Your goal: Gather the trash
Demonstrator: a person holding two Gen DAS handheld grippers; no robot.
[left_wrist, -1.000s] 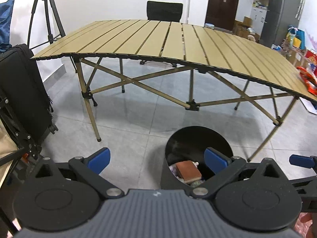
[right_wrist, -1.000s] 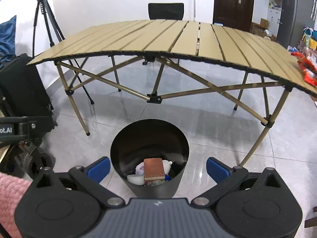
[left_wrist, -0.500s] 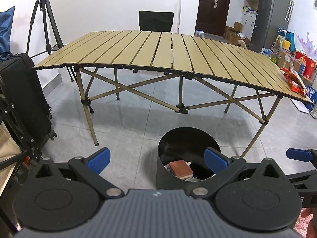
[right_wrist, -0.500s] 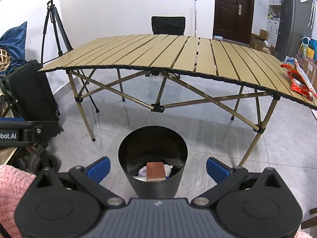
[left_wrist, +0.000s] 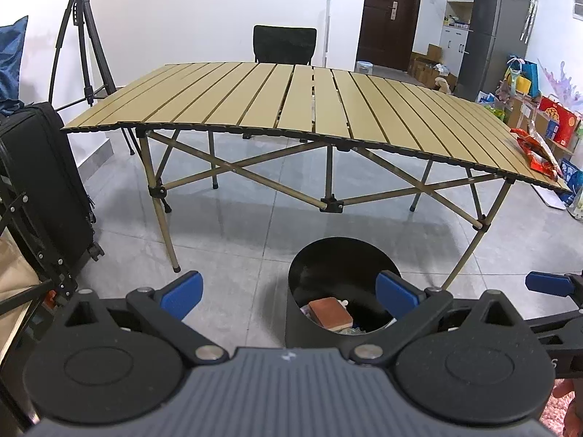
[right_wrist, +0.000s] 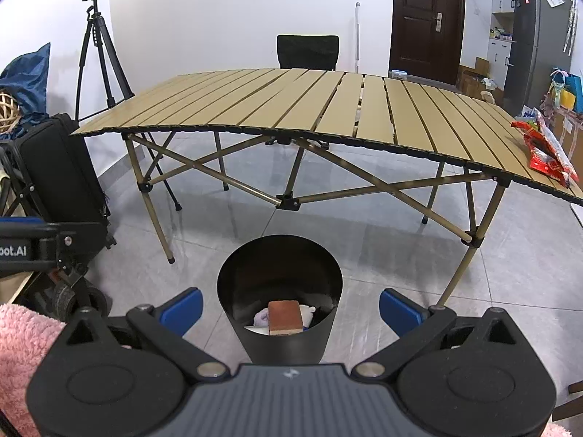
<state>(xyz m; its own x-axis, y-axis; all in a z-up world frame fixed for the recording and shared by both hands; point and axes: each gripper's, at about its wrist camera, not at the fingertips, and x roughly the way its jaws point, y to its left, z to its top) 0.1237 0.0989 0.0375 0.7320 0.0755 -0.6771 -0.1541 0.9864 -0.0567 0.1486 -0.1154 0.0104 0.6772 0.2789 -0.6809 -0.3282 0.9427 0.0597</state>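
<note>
On the floor in front of the tabletop, the black bin stands upright with trash already in it: a brown sponge-like block on top, white scraps beside it.

Both claws are spread wide and hold nothing. The right claw hangs over the bin, with the bin mouth framed between its blue fingertips. The left claw sits off to the bin's left; the bin shows just inside its right fingertip.

Remaining trash in view: a red snack wrapper on the tabletop's far right end, near the front edge. The same wrapper shows in the left view. The rest of the tabletop looks bare.

Key relation: the wrapper lies up and well to the right of both claws, with the bin low and central. The right claw is on the near side, so it is likely the one for the pick. The wrapper's long axis seems to run front to back along the slats, slightly slanted, though fisheye distortion at the edge makes that uncertain. It lies flat and crumpled, and a grip across the short width looks best.

Judgement: the task is nearly done, with one pick left. Thin film on a slatted surface could slip or snag in a slat gap.
</note>
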